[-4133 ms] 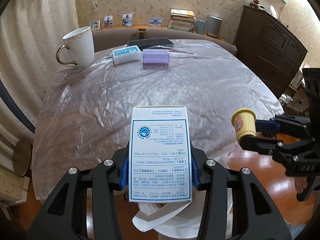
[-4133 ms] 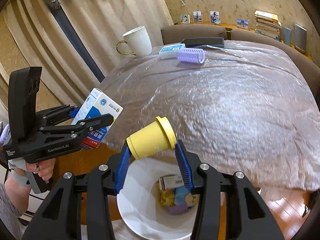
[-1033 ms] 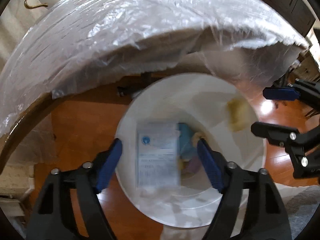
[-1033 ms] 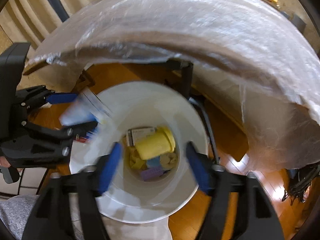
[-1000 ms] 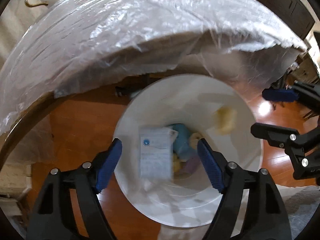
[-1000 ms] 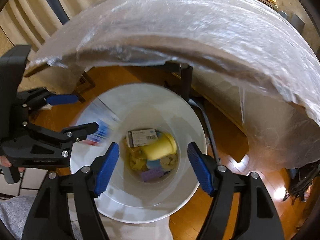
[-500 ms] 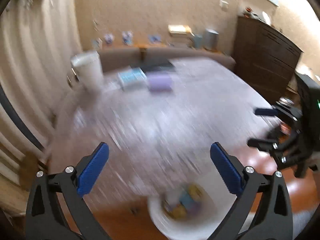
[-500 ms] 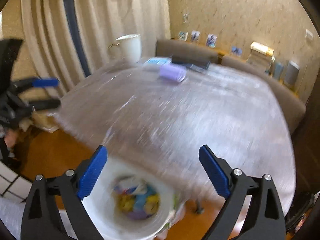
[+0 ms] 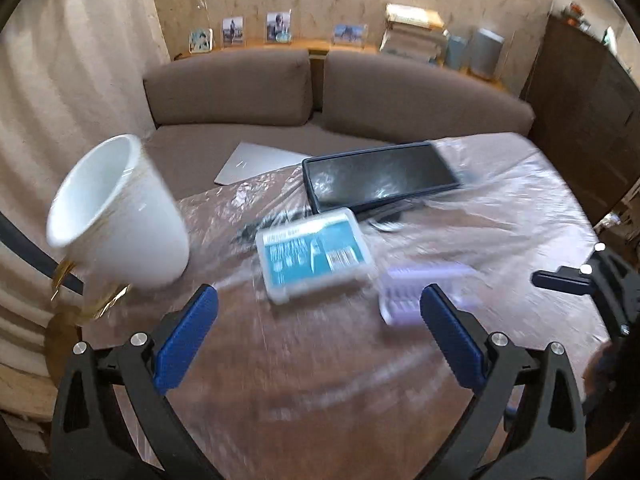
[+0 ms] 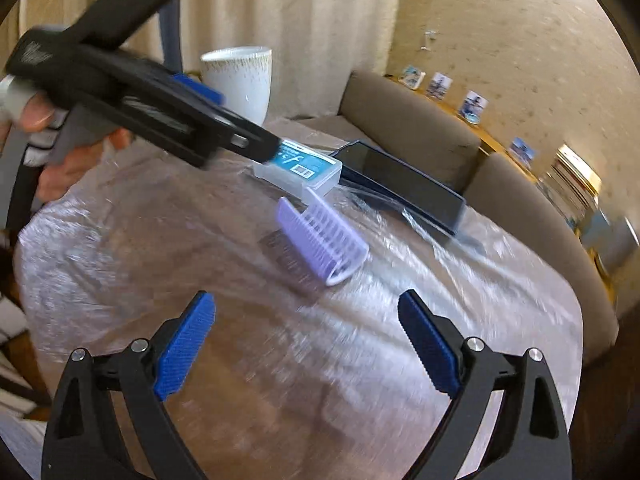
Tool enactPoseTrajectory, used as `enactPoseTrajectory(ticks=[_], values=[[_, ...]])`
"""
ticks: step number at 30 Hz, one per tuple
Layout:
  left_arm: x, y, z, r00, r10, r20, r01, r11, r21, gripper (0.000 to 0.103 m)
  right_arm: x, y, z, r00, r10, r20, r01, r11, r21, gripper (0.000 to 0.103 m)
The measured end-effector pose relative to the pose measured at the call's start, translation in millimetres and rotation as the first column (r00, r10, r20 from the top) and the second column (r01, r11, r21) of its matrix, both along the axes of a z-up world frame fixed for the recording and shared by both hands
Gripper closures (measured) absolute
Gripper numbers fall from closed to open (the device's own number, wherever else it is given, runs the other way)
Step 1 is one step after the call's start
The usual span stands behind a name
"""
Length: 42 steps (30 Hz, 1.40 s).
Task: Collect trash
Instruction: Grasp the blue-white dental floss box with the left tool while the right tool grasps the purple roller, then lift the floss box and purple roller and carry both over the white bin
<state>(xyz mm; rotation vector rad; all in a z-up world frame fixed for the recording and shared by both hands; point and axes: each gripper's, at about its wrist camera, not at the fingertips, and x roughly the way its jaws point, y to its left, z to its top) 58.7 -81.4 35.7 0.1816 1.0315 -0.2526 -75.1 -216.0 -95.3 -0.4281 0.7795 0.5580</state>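
My left gripper [image 9: 318, 316] is open and empty, just short of a clear plastic box with a teal label [image 9: 314, 254] on the plastic-covered table [image 9: 320, 380]. A lilac ribbed piece [image 9: 420, 294] lies to the box's right. My right gripper [image 10: 306, 334] is open and empty, a little short of the lilac piece [image 10: 322, 240]. The teal-label box [image 10: 302, 168] lies beyond it, partly behind the left gripper [image 10: 256, 144], which reaches in from the left. The right gripper's fingers [image 9: 568, 280] show at the right edge of the left wrist view. The trash bin is out of view.
A white mug with gold trim [image 9: 116, 216] stands left of the box, also in the right wrist view [image 10: 240, 80]. A dark flat case [image 9: 378, 176] lies behind the box. A brown sofa [image 9: 312, 92] curves behind the table. A dark cabinet [image 9: 588, 120] stands at the right.
Both grippers let the white box and the yellow cup drop into the white bin, then swung up and forward over the table to its far side, jaws open wide.
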Motion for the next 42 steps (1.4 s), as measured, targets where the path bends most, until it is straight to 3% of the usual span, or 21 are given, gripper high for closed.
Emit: enactPoseTrajectory(ticks=[10, 18, 21, 24, 26, 33, 42], values=[[41, -14, -41, 0.997, 0.045, -0.061, -0.043, 0.999, 0.034, 0.002, 45, 17, -22, 0.997, 0.046, -0.054, -0.047, 0.999, -0.005, 0.011], [56, -13, -51, 0.995, 0.061, -0.075, -0.057, 0.997, 0.050, 0.002, 72, 29, -26, 0.994, 0.067, -0.087, -0.066, 0.998, 0.005, 0.014], [56, -10, -53, 0.995, 0.065, -0.078, -0.063, 0.997, 0.033, 0.002, 82, 34, -28, 0.990, 0.074, -0.116, -0.074, 0.997, 0.010, 0.026], [58, -9, -54, 0.995, 0.063, -0.083, -0.061, 0.998, 0.023, 0.013, 89, 34, -29, 0.989, 0.065, -0.131, -0.062, 0.998, 0.026, 0.038], [58, -8, -54, 0.995, 0.059, -0.077, -0.058, 0.998, 0.019, 0.013, 92, 33, -27, 0.989, 0.054, -0.137, -0.050, 0.998, 0.038, 0.056], [49, -9, -51, 0.999, 0.027, -0.041, -0.025, 0.999, 0.046, 0.014, 81, 24, -25, 0.988, 0.044, -0.148, -0.035, 0.998, 0.061, 0.059], [36, -3, -40, 1.000, 0.013, -0.026, -0.013, 1.000, 0.002, 0.015, 38, -13, -16, 0.982, -0.076, -0.176, 0.106, 0.980, 0.167, 0.059]])
